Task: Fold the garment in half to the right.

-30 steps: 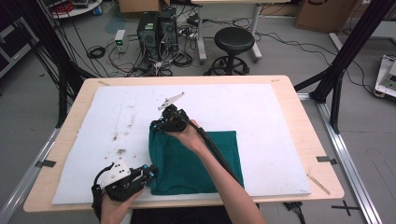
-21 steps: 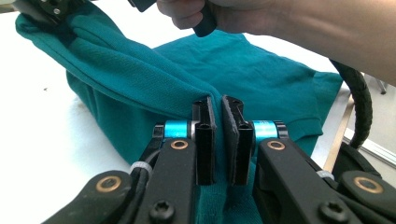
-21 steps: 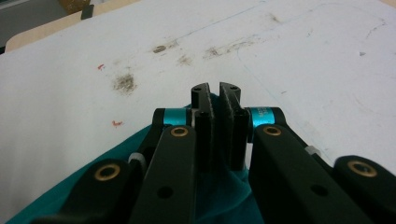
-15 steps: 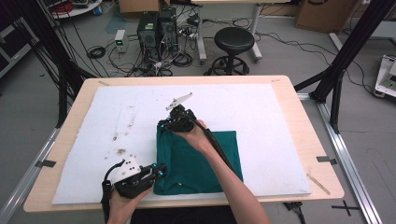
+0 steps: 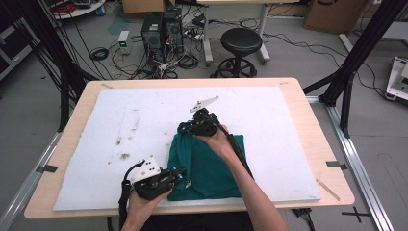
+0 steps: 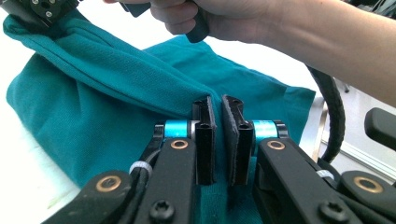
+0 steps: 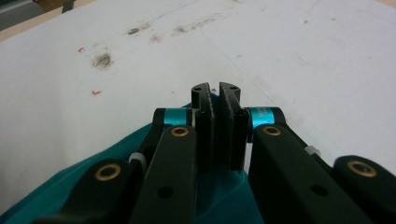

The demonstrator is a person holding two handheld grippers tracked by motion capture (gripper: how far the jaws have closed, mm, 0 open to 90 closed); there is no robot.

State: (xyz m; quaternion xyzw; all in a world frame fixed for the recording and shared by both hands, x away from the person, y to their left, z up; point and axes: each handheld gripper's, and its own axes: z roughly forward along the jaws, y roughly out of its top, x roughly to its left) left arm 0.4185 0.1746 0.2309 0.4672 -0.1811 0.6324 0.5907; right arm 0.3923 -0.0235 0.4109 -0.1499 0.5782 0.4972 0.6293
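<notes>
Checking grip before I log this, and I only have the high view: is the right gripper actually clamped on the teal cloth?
Observer: Yes. In the right gripper view, the right gripper has its jaws pressed together with an edge of the teal cloth pinched between them.
Operator: And the left one?
Observer: The left gripper view shows the left gripper with a narrow gap between its jaws. The cloth reaches them, but I cannot tell if it is caught.
Operator: Cloth lifted anywhere?
Observer: A raised ridge of cloth runs from the left jaws up to the right gripper, above the flat part.
</notes>
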